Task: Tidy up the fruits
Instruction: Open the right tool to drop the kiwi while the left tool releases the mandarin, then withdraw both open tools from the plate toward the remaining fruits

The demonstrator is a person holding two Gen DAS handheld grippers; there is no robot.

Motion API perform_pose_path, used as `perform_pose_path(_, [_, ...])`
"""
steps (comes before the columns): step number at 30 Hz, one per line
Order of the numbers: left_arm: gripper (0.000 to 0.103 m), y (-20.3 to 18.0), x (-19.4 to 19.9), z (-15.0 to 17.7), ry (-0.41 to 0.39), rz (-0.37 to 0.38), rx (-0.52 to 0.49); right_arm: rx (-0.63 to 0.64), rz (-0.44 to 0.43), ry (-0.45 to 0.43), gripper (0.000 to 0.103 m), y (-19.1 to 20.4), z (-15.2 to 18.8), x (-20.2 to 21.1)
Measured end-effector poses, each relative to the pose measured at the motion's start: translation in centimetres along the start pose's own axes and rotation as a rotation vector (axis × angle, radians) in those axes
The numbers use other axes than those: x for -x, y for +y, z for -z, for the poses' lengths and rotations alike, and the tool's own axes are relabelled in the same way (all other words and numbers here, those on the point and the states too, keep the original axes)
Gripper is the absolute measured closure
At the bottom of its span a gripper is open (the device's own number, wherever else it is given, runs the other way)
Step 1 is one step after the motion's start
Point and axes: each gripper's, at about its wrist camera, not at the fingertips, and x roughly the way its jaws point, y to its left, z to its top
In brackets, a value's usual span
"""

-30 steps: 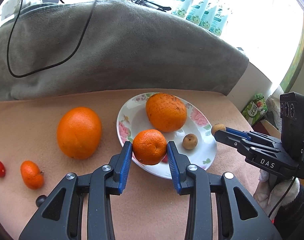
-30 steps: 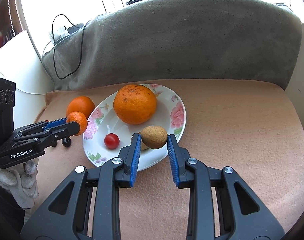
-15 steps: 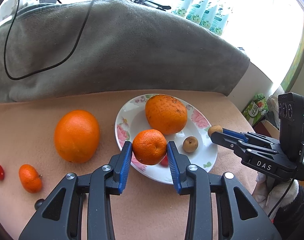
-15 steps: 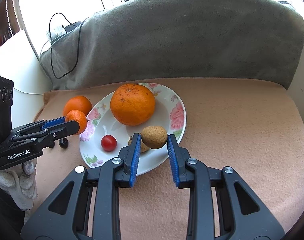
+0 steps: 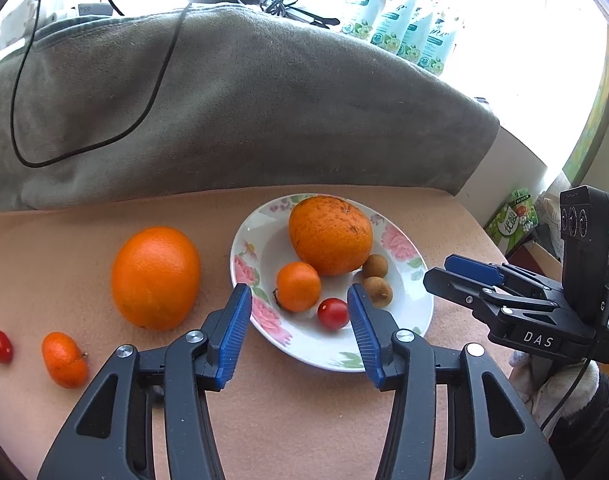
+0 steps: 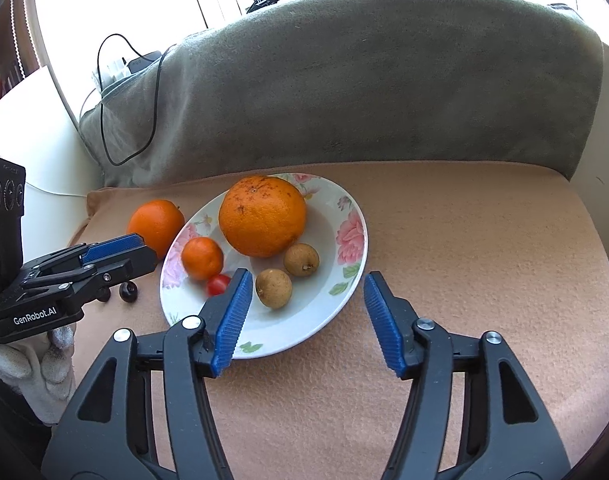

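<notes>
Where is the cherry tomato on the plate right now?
Left wrist view: the cherry tomato lies on the plate's near side, beside the small mandarin, just below the two longans.

My claws are black with ridged blue pads (image 5: 234,336). The plate (image 5: 400,320) is white with pink flowers and green leaves round its rim. On it lie a deep orange, brown-speckled orange (image 5: 330,234), a bright orange mandarin (image 5: 298,286), a glossy red tomato (image 5: 332,313) and two tan longans (image 6: 273,288). The cloth (image 6: 464,240) beneath is peach; the blanket (image 5: 244,100) behind is grey-green.
</notes>
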Motion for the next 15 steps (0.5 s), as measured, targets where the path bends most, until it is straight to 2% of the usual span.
perform_pose_path(2, [0.043, -0.15, 0.09, -0.04, -0.004, -0.003, -0.005, -0.003, 0.003, -0.006, 0.032, 0.04, -0.08, 0.09])
perform_pose_path(6, [0.036, -0.19, 0.15, -0.07, -0.006, -0.009, -0.006, -0.002, 0.012, -0.013, 0.022, 0.13, -0.09, 0.33])
perform_pose_path(7, [0.031, -0.22, 0.15, -0.06, -0.005, -0.013, -0.007, -0.003, 0.016, -0.016, 0.020, 0.15, -0.08, 0.41])
perform_pose_path(12, [0.030, -0.22, 0.32, 0.00, -0.004, -0.025, -0.008, -0.020, 0.025, -0.021, 0.013, -0.03, -0.23, 0.59])
perform_pose_path(15, [0.030, -0.19, 0.47, 0.04, -0.006, -0.029, -0.008, -0.034, 0.019, -0.021, 0.012, -0.21, -0.22, 0.67])
